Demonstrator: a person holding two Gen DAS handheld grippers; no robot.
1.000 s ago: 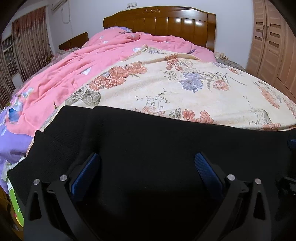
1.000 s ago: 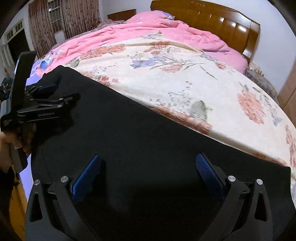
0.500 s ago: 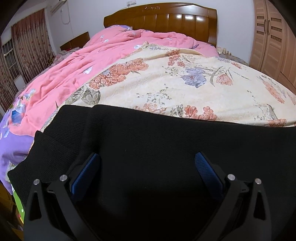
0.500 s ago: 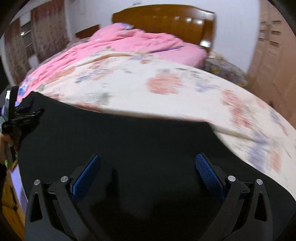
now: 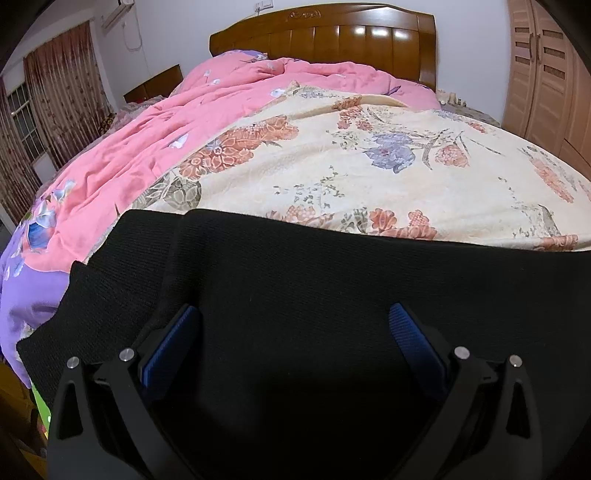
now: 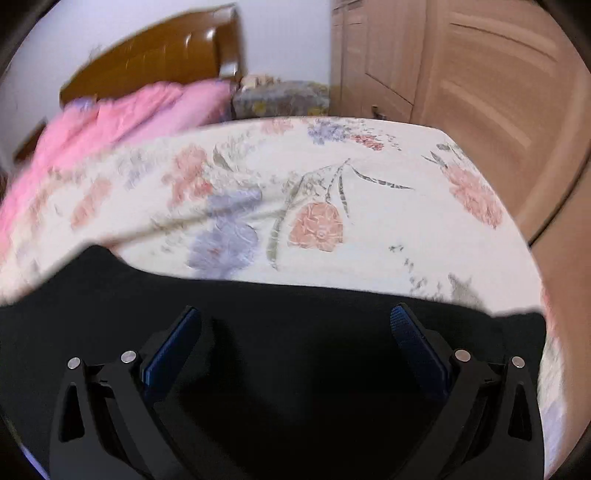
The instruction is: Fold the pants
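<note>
The black knit pants (image 5: 314,280) lie flat across the near end of the bed, with a ribbed end at the left (image 5: 103,295). My left gripper (image 5: 295,325) is open, its blue-padded fingers (image 5: 173,343) spread just above the cloth and holding nothing. In the right wrist view the pants (image 6: 295,310) fill the lower part, with an end near the bed's right edge (image 6: 517,317). My right gripper (image 6: 295,328) is open and empty over the cloth. The right wrist view is motion-blurred.
A cream floral bedspread (image 5: 369,173) covers the bed beyond the pants. A pink quilt (image 5: 155,140) lies bunched at the left and back. A wooden headboard (image 5: 325,33) stands behind. A wooden wardrobe (image 6: 480,92) stands close to the bed's right side.
My right gripper has swung to the right along the pants; the left gripper has left its view and the wardrobe has come in. My left gripper has hardly moved.
</note>
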